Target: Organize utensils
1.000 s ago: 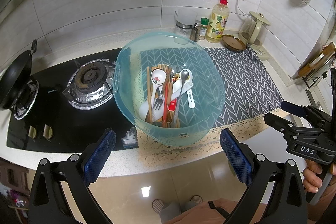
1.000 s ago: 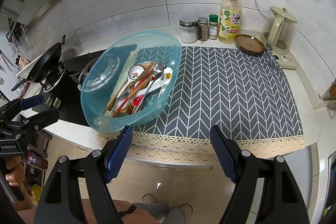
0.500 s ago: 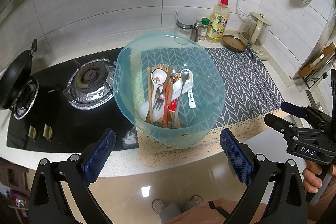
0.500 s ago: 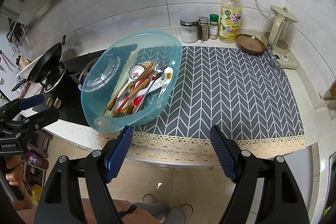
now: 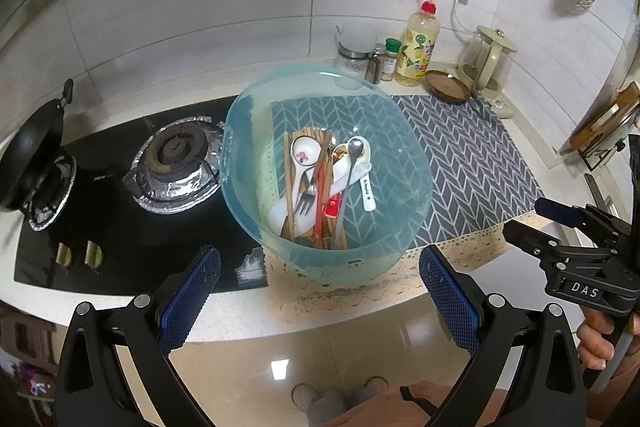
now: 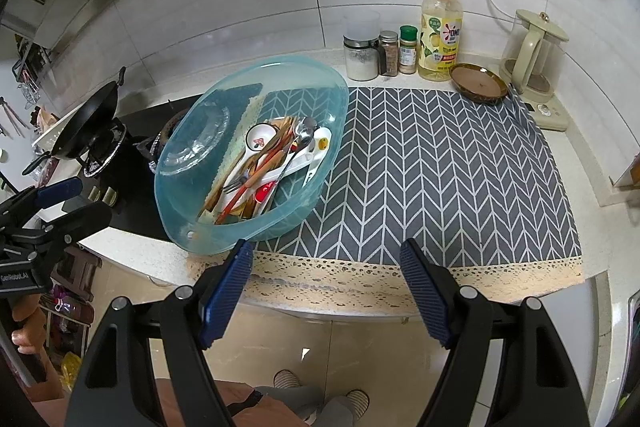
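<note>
Both the left hand-held gripper (image 5: 320, 281) and right hand-held gripper (image 6: 326, 285) hover open and empty before the teal plastic basin (image 6: 320, 183) on the table's mat (image 6: 440, 167), whose tangled utensils (image 6: 268, 163) look light, slippery, best pinched mid-handle

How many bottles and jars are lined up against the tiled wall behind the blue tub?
4, in a row at the wall: a glass jar of white powder on the left, a dark spice shaker, a green-capped spice bottle, then the tall yellow soap bottle. None seem hidden.
</note>
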`<state>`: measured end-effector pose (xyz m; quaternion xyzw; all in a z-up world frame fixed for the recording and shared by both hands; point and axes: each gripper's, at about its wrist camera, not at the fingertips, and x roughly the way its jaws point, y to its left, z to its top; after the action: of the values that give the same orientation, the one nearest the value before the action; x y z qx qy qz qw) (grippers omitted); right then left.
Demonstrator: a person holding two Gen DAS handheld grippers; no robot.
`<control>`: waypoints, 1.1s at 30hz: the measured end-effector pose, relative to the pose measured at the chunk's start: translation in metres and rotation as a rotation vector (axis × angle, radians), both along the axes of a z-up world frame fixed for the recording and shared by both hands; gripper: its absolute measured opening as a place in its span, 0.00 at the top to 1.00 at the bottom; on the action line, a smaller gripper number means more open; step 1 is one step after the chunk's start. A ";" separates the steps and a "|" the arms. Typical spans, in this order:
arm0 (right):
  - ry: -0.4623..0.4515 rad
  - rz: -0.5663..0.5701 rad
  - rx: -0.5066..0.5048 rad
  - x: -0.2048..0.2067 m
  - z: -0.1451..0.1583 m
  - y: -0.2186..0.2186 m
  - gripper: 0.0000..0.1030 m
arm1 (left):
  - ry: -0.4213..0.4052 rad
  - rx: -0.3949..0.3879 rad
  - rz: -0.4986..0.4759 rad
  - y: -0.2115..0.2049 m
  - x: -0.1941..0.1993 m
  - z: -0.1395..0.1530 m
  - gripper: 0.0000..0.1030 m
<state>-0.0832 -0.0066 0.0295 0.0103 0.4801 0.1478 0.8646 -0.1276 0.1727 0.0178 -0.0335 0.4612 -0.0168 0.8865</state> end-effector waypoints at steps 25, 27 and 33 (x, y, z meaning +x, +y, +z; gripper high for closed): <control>-0.011 -0.010 -0.013 -0.002 0.002 -0.005 0.28 | 0.014 -0.010 -0.021 0.005 0.000 -0.005 0.04; -0.011 -0.011 -0.012 -0.002 0.002 -0.005 0.28 | 0.015 -0.012 -0.022 0.006 0.000 -0.005 0.04; -0.012 -0.012 -0.015 -0.003 0.003 -0.005 0.28 | 0.014 -0.012 -0.027 0.006 -0.001 -0.005 0.04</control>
<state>-0.0858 -0.0117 0.0322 0.0055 0.4757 0.1391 0.8685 -0.1285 0.1783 0.0127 -0.0325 0.4677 -0.0313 0.8828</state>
